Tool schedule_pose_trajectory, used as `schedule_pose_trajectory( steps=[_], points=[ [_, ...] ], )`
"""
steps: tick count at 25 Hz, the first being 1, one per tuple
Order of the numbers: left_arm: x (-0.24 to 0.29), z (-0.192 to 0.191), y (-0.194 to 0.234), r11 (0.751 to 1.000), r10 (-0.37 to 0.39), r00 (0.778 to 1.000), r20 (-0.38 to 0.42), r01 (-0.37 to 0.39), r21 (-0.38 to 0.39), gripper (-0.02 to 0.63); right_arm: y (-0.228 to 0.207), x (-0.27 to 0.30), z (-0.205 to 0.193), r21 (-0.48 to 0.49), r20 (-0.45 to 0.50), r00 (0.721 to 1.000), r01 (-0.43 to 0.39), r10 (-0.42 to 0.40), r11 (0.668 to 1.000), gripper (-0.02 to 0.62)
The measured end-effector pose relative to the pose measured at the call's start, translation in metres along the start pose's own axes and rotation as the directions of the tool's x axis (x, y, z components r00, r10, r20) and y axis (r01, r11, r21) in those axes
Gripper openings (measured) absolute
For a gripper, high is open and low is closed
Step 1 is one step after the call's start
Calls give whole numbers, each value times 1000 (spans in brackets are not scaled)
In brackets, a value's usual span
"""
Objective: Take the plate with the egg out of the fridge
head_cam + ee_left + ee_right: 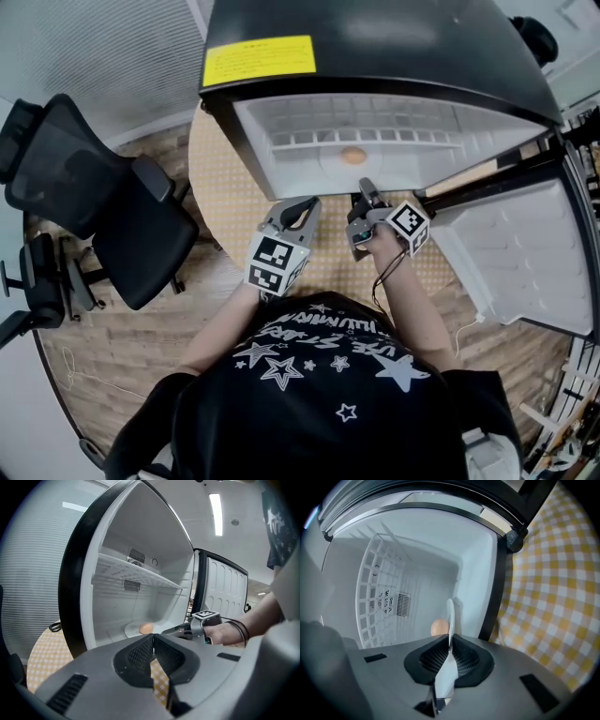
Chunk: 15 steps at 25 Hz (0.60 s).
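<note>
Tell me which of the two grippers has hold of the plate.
The right gripper: it pinches the rim of the plate; the left gripper hangs shut on nothing outside the fridge.

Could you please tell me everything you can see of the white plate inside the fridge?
The plate is white, round and shallow, with a smooth surface; whether it is ceramic or plastic I cannot tell. It rests on the fridge floor, below the wire shelf and near the open front. One brownish egg sits on it. The right gripper is shut on its near rim, which shows edge-on between the pads in the right gripper view.
</note>
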<state>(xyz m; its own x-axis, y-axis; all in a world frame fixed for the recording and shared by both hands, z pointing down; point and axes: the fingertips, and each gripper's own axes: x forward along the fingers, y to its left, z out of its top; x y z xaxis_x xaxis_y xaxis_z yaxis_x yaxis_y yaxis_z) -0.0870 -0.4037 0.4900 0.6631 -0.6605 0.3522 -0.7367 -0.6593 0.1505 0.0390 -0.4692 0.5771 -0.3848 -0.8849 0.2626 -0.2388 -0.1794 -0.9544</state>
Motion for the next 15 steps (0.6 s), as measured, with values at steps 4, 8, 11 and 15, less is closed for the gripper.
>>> schedule_pose_trajectory(
  steps=[4,8,11,15],
  points=[
    [-1,-3,-2,1000,1,1000,-6,-1,5,9,-6,-8,-2,54,15,1000,-3,3,999,38],
    [-4,-4,-2,1000,6,1000,-4,-6,6,9,-11,-22,-4,72,17,1000,-15,14,997,37],
    [-7,-7,-3,1000,7,1000,-12,-7,2,9,-11,-31,-6,72,11,1000,-24,24,997,37],
    [-8,-8,-5,1000,5,1000,-13,-5,3,9,-14,-37,-8,75,-1,1000,-29,29,997,38]
  ],
)
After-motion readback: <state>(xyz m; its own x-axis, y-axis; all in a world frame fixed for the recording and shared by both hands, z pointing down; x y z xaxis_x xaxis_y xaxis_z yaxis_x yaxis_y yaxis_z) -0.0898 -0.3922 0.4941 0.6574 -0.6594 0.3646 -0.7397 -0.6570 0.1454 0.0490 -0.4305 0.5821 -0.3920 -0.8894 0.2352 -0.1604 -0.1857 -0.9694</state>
